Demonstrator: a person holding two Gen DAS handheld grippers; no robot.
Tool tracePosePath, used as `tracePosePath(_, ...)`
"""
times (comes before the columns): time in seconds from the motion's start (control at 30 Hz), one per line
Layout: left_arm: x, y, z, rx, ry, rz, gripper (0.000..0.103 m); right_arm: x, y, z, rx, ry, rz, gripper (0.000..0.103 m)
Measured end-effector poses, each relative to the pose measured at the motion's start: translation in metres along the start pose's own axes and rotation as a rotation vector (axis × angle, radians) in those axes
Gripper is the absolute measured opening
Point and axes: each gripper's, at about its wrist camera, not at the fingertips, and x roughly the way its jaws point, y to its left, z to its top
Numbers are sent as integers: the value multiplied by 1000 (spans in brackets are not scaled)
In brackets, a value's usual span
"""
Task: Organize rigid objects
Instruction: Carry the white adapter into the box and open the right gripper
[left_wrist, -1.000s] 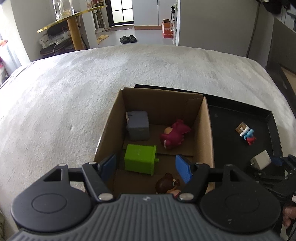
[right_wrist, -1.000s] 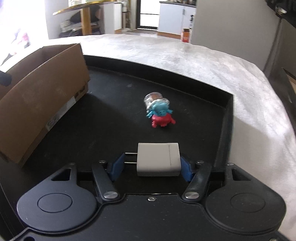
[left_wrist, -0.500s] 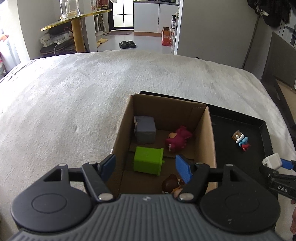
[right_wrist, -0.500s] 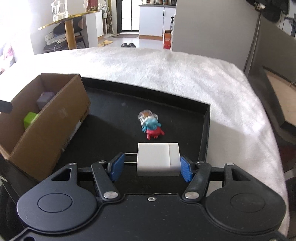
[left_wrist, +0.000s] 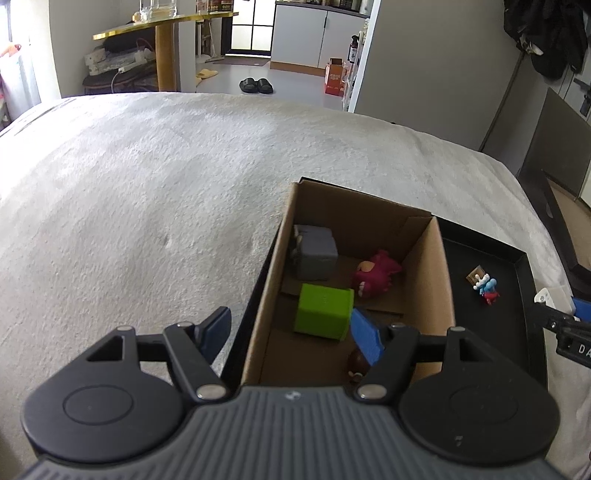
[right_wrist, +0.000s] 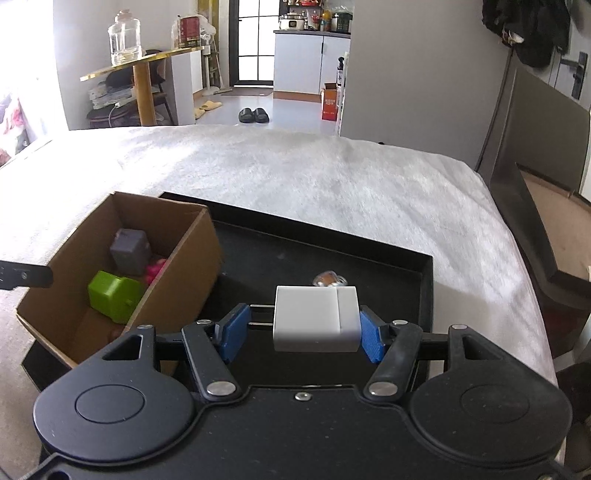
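The right gripper (right_wrist: 302, 326) points forward and downward, raised above the black tray (right_wrist: 424, 291) in the lower middle of its own view. Its blue pads pinch a white charger (right_wrist: 316, 319) from the left and right, with the two metal prongs pointing left toward the left pad. In the left wrist view the same gripper enters at the right edge, where the white letters "DA" can be read on its black body; the rest is cut off by the frame.

The left gripper (left_wrist: 291, 334) also tilts downward, its jaws spread wide with nothing between them. It hangs over the near left wall of the cardboard box (left_wrist: 432, 291), one pad outside the box and one over its inside.

The box stands in the left part of the tray and holds a grey block (left_wrist: 317, 253), a green block (left_wrist: 325, 312), a dark pink toy (left_wrist: 375, 277) and a brown toy (left_wrist: 358, 365). A small blue and red figure (left_wrist: 487, 288) lies on the tray at the right of that view. The tray rests on a pale fuzzy bed cover (left_wrist: 147, 206).
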Motion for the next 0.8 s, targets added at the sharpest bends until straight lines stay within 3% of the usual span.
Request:
tracePosePath(0.4, 15, 26, -10, -36, 1, -41, 66, 0, 48, 21, -44, -26, 4, 61)
tracePosePath(0.5, 18, 32, -12, -60, 7, -57, 61, 3, 57, 27, -40, -30, 17, 61)
tracePosePath(0.8, 28, 38, -19, -83, 32, -119, 26, 15, 93, 40, -88, -48, 55, 61)
